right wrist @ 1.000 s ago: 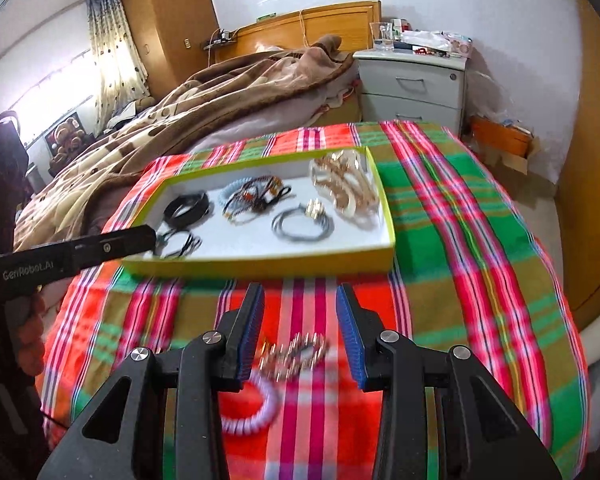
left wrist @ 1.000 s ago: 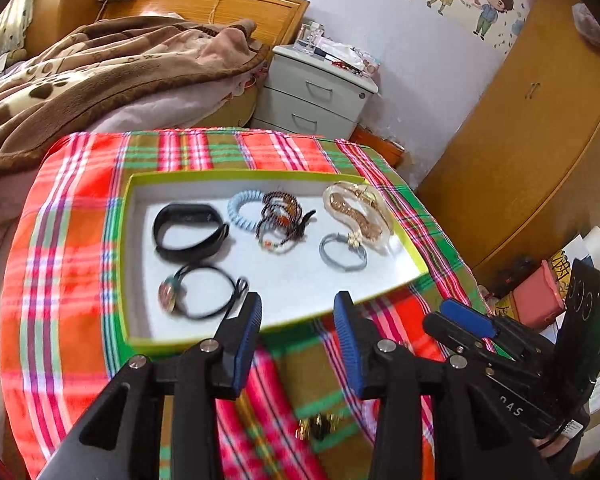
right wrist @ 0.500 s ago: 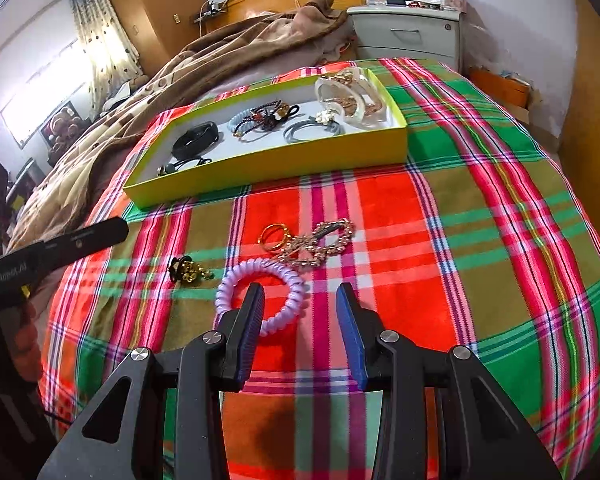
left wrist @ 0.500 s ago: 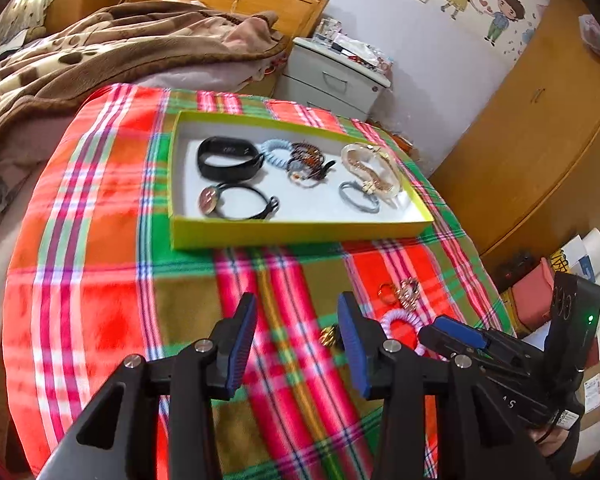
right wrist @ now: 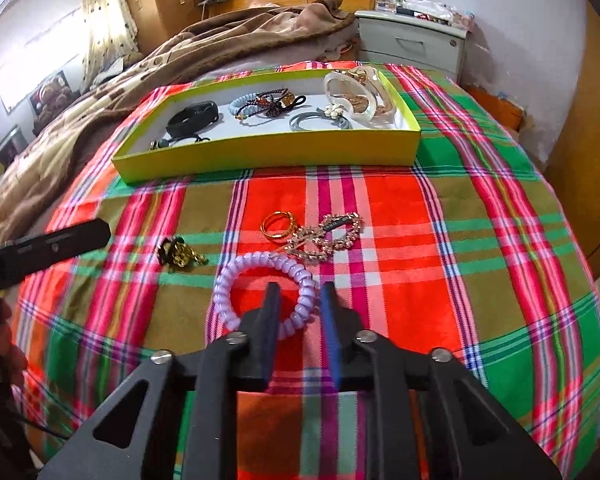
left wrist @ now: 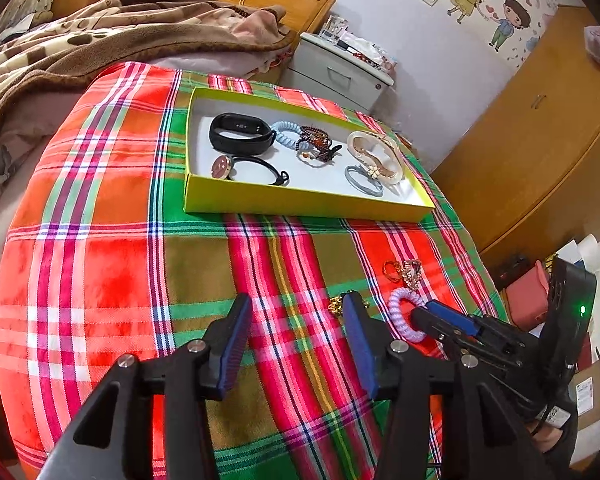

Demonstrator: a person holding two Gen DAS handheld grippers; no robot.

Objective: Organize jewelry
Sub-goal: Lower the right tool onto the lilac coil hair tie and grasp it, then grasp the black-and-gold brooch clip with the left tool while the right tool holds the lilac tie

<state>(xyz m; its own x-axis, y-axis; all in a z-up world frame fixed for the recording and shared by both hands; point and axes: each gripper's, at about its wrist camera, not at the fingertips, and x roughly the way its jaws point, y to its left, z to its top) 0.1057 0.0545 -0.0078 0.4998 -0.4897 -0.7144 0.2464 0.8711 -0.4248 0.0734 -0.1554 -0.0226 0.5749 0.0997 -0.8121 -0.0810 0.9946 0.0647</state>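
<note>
A red-and-green plaid cloth [right wrist: 440,248] covers the table beside a bed with a brown blanket [right wrist: 228,40]. The left gripper [left wrist: 296,332] hovers low, jaws wide apart, empty. The right gripper [right wrist: 300,304], jaws narrowly parted, straddles the near-right rim of a lilac spiral hair tie [right wrist: 256,268] before the yellow-green tray [right wrist: 268,156]

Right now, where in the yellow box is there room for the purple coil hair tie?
In the yellow box, the bare white floor is along the near wall, between the black cord bracelet and the grey hair tie. The far row, from the black fitness band to the clear hair claw, is crowded.
</note>
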